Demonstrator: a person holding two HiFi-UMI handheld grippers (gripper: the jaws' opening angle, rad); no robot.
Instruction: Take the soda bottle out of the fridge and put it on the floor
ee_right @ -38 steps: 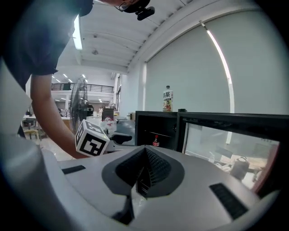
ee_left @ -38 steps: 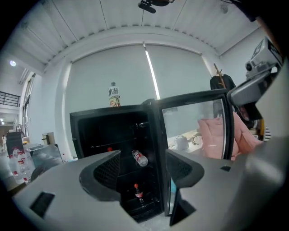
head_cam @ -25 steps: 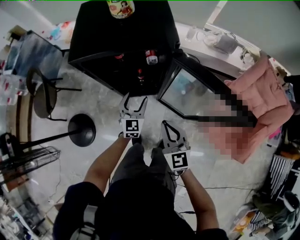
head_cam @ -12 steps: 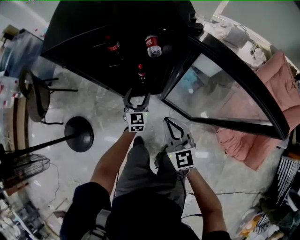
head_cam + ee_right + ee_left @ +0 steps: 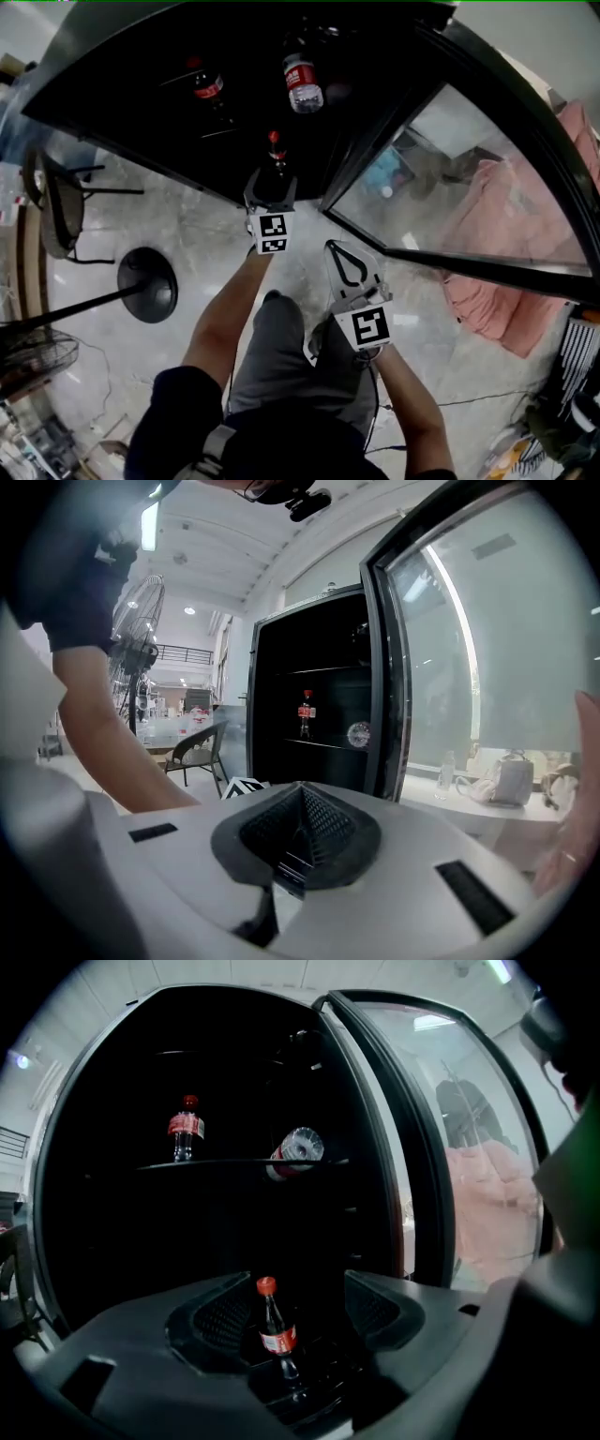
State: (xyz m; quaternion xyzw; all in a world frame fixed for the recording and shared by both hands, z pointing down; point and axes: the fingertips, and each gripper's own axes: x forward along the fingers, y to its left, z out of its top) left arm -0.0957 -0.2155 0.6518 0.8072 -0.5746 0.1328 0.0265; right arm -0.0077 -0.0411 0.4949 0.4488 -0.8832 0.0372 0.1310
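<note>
The black fridge stands with its glass door swung open. A small soda bottle with a red cap and red label stands upright on a low shelf. My left gripper is open at the fridge's front edge, just short of that bottle. In the left gripper view the bottle shows between the spread jaws of the left gripper, apart from both pads. A second soda bottle stands on the upper shelf beside a clear bottle lying on its side. My right gripper is shut and empty, held back over the floor.
The glass door juts out to the right of my right gripper. A chair and a round black stand base are on the marble floor to the left. A pink padded seat lies behind the door. The person's legs are below the grippers.
Both grippers have sunk, and the fridge now fills more of the head view. The left gripper has come up to the low soda bottle. The jaws are unchanged.
</note>
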